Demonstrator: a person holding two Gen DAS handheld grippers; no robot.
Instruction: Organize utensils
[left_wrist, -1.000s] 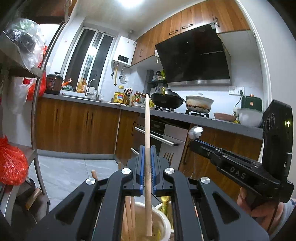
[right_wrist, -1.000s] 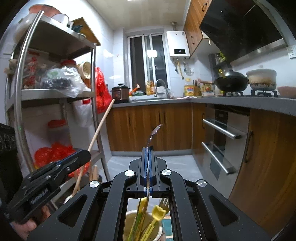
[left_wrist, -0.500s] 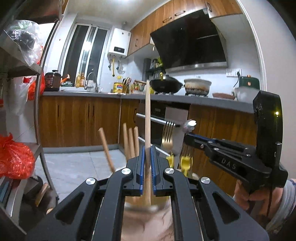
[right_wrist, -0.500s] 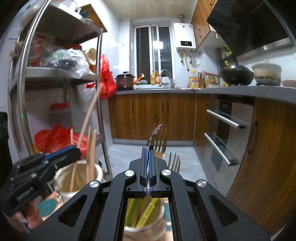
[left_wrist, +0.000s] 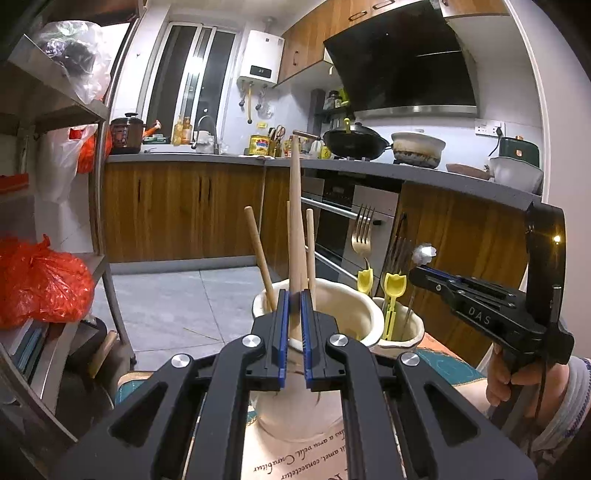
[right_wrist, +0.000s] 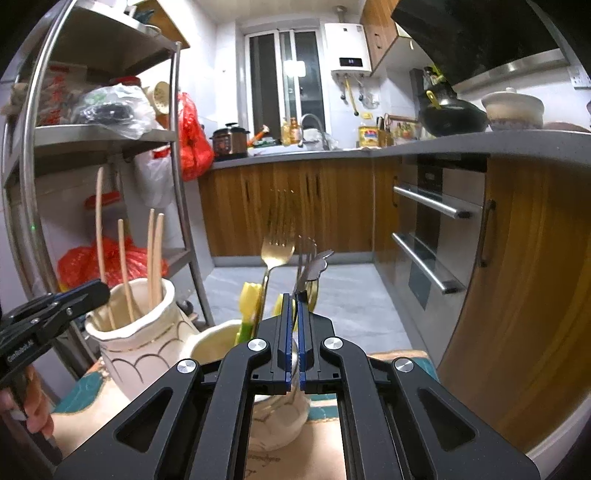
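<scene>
The left gripper (left_wrist: 294, 295) is clamped on a thick wooden handle (left_wrist: 295, 221) that stands nearly upright, its lower end down inside a cream ceramic jar (left_wrist: 354, 314). Three thinner wooden sticks (left_wrist: 258, 251) lean in the same jar. The right gripper (right_wrist: 292, 299) is closed on the thin handle of a silvery utensil (right_wrist: 314, 266) over a second cream jar (right_wrist: 210, 343), where a gold fork (right_wrist: 277, 247), a darker fork and yellow-handled pieces (right_wrist: 249, 299) stand upright. The held utensil's shank runs down between the blue pads towards that jar's mouth; how deep it reaches is hidden.

The two jars stand just beside each other near the front edge of a cloth-covered surface (left_wrist: 447, 365), teal-bordered with a script print seen upside down; the words "Curabitur" and "consectetur" can be made out. From the left wrist view the other gripper's side reads "DAS" (left_wrist: 479, 314); a hand (left_wrist: 517, 384) holds its grip. Behind, a wall heater (left_wrist: 260, 59) shows a small lit display, too small to read.
</scene>
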